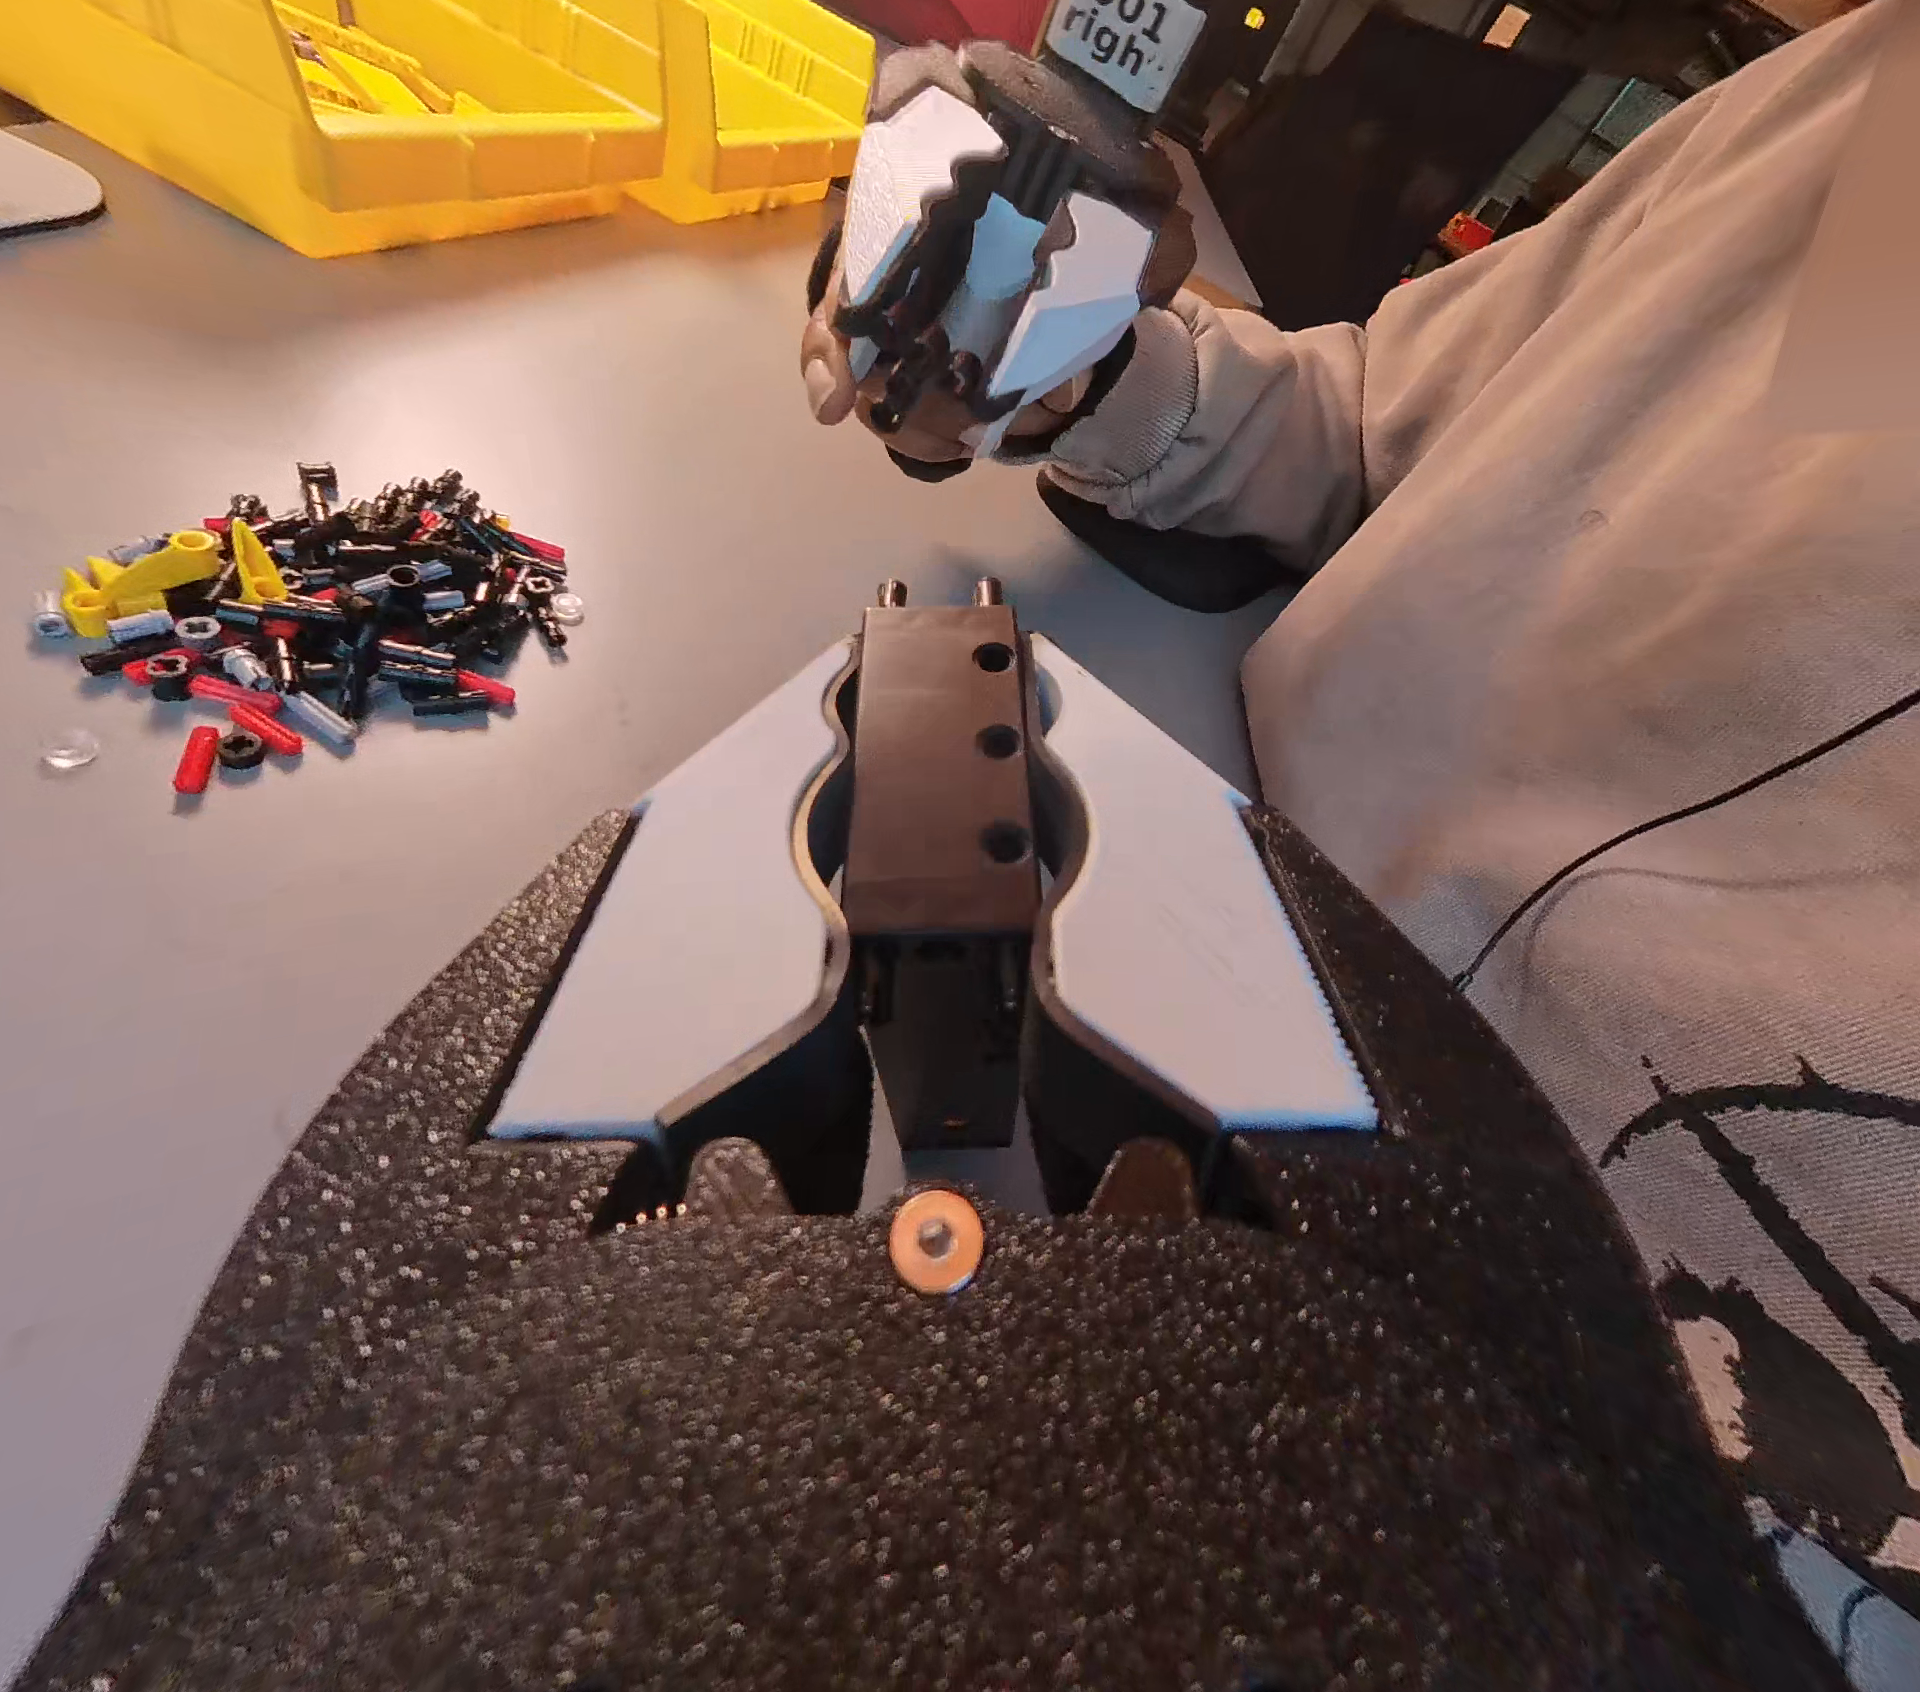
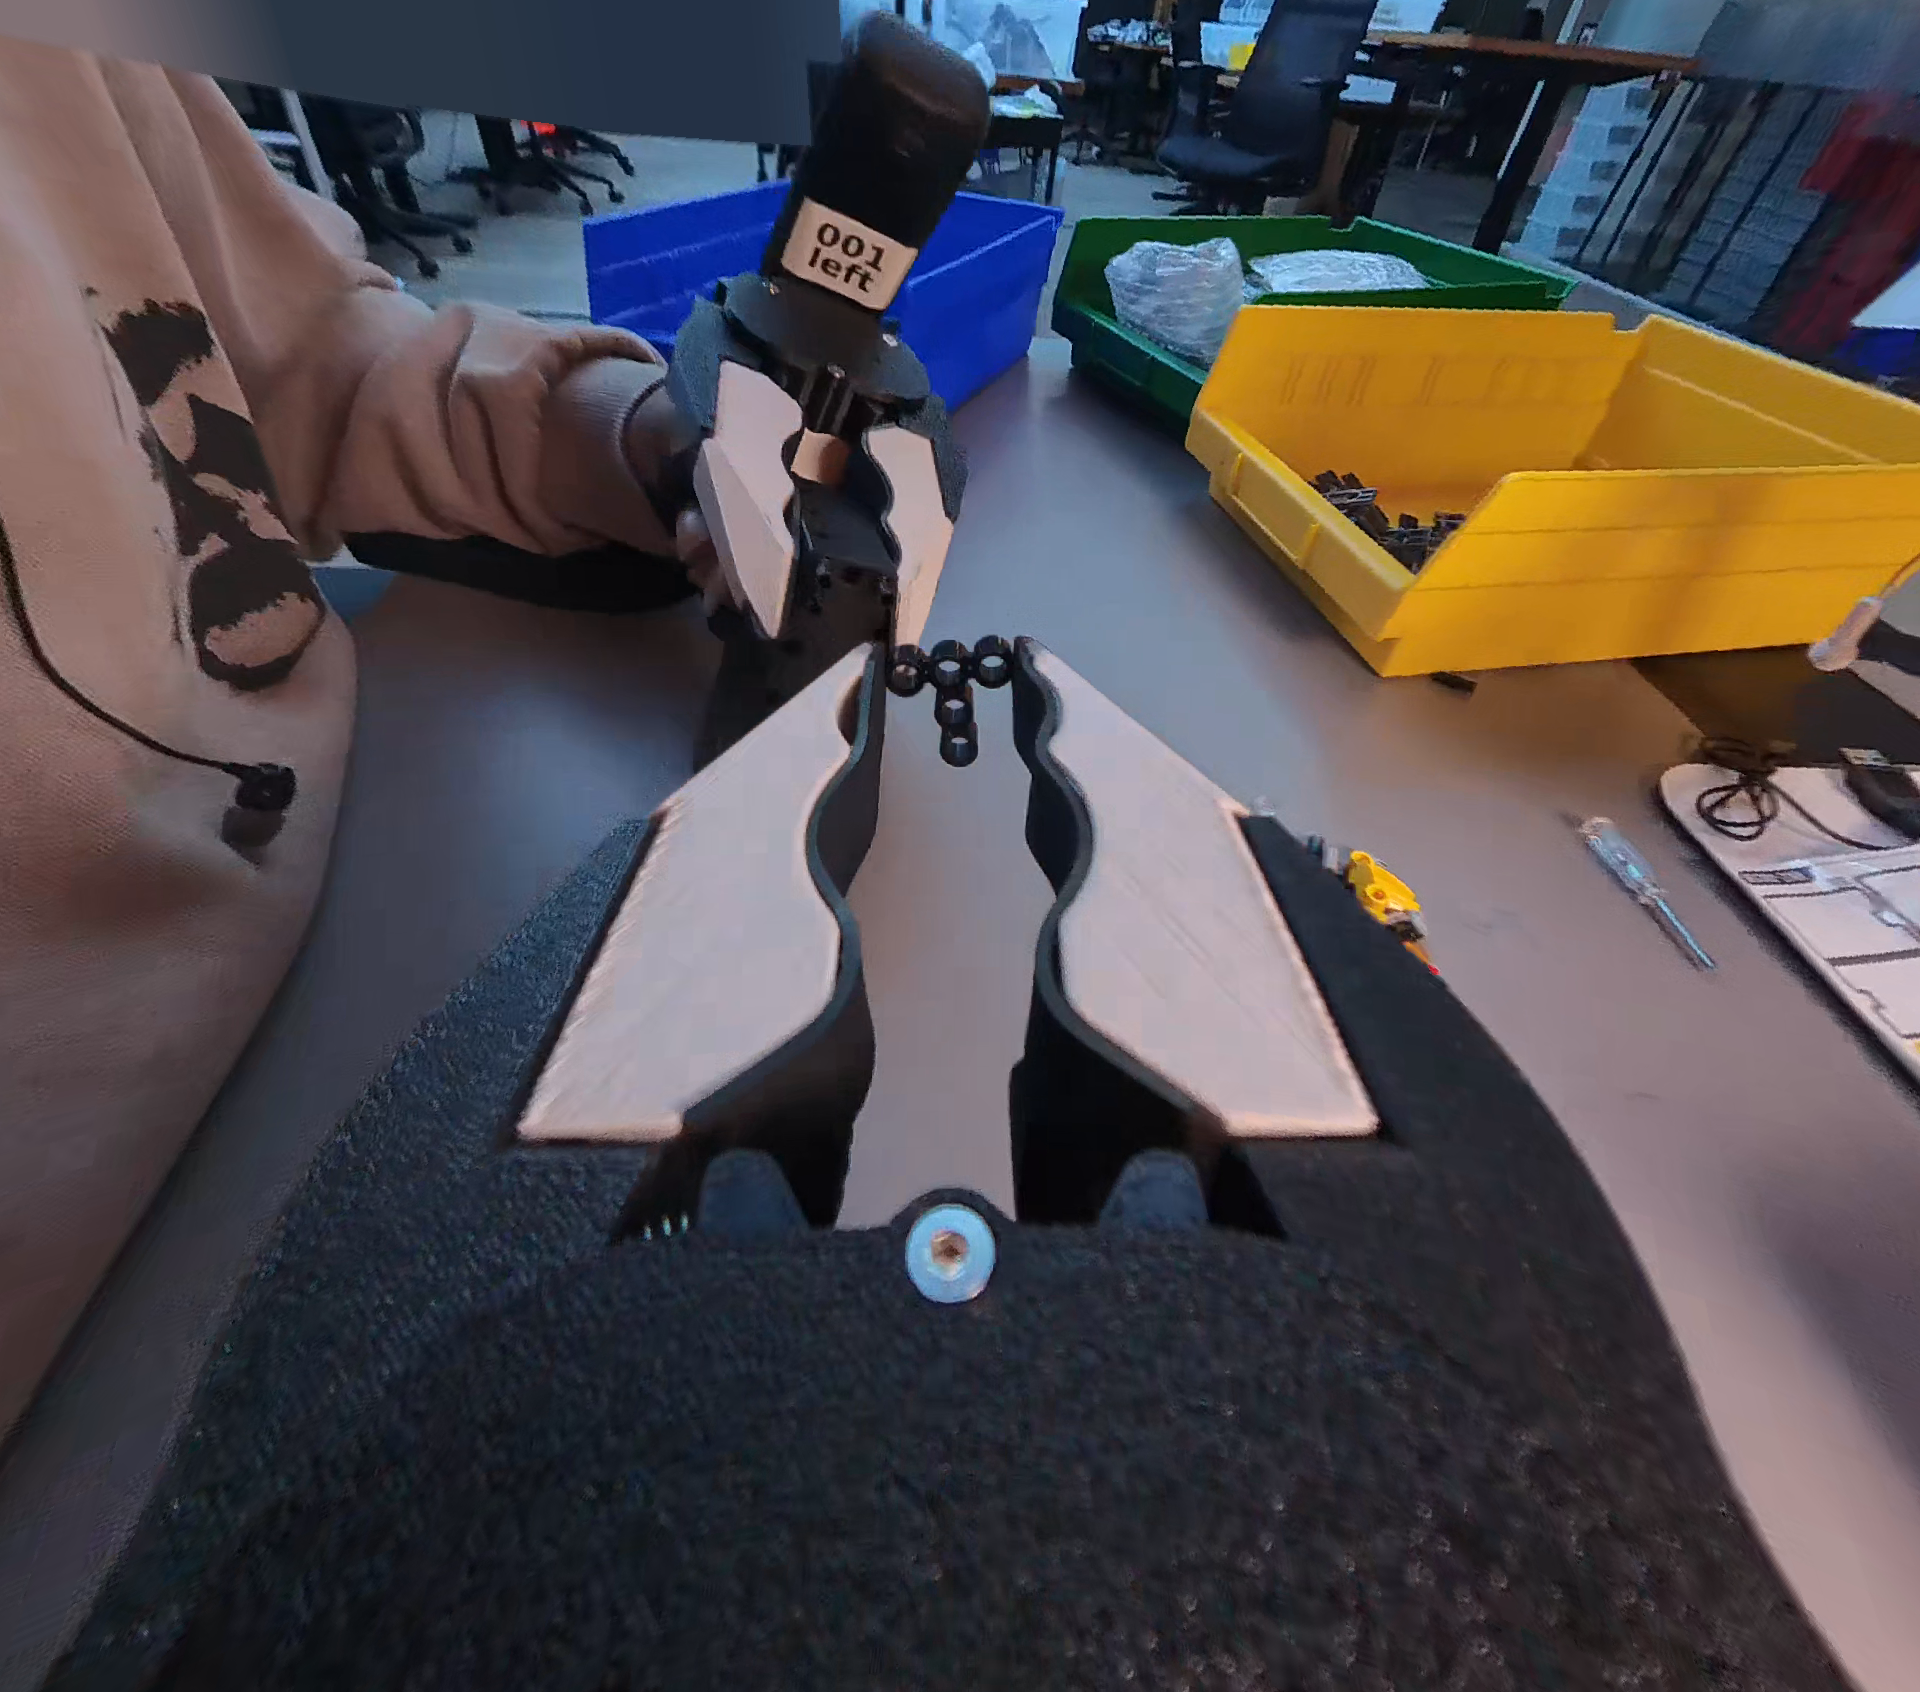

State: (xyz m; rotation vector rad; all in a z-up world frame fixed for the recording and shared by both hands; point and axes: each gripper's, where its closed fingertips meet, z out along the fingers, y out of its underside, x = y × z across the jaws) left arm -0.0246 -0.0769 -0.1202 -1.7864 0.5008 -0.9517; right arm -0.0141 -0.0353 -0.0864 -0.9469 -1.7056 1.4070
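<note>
While your left gripper (image 1: 940,634) clamps the black block (image 1: 940,769) and your right gripper (image 2: 948,666) pinches the T-shaped black piece (image 2: 951,692) by its tips above the table (image 1: 312,967), any twist could flick it loose.

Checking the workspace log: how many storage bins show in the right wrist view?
3, side by side at the table's far edge: blue bin at left, green bin in the middle, yellow bin at right. Others may be out of frame.
</note>
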